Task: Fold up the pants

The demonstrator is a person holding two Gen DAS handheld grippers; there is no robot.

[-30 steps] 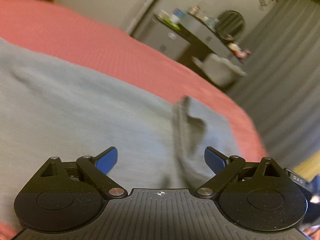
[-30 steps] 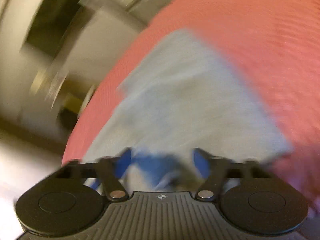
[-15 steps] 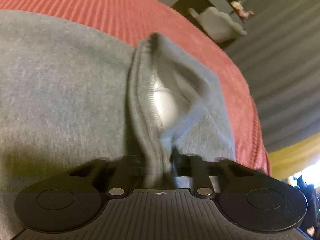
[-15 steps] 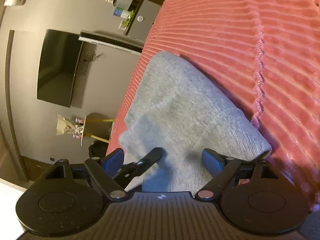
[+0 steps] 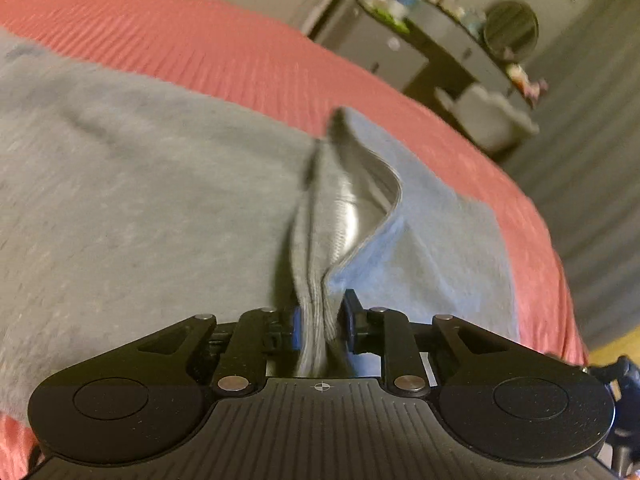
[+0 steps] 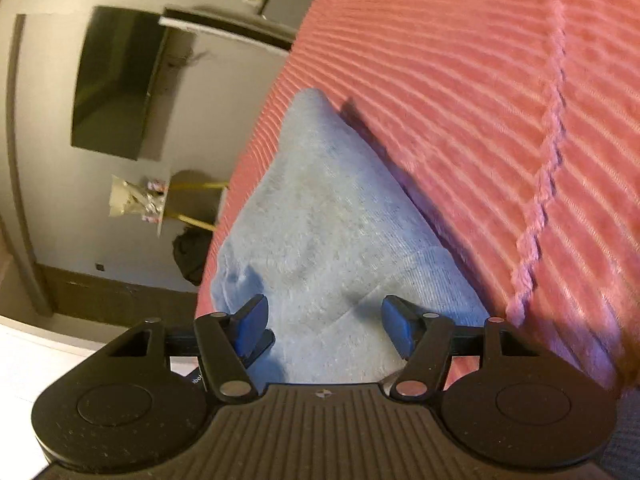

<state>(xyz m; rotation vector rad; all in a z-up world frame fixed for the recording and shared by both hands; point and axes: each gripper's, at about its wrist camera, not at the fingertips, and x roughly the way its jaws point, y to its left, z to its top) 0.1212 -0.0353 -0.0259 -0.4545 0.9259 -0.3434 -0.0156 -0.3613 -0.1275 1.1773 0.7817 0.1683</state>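
Grey pants (image 5: 140, 208) on bed (image 5: 240, 52): left gripper (image 5: 320, 316) pinched a raised hem fold; right gripper (image 6: 324, 320), having just narrowed, stood open over fabric. Grasp step; next, right likely needs its own hold.

I see a bed (image 6: 460, 92) under a ribbed salmon-pink cover, lit warm and dim. Past its far edge a grey wall (image 6: 48, 152) carries a dark flat screen (image 6: 116, 80). Below it stands a small round table (image 6: 192, 184) on yellow legs with some wrapped bits on top (too blurred for me to name). In the left wrist view, a dark dresser (image 5: 448, 44) holds small clutter and a round mirror (image 5: 510, 26), with grey curtains (image 5: 592, 152) at the right.
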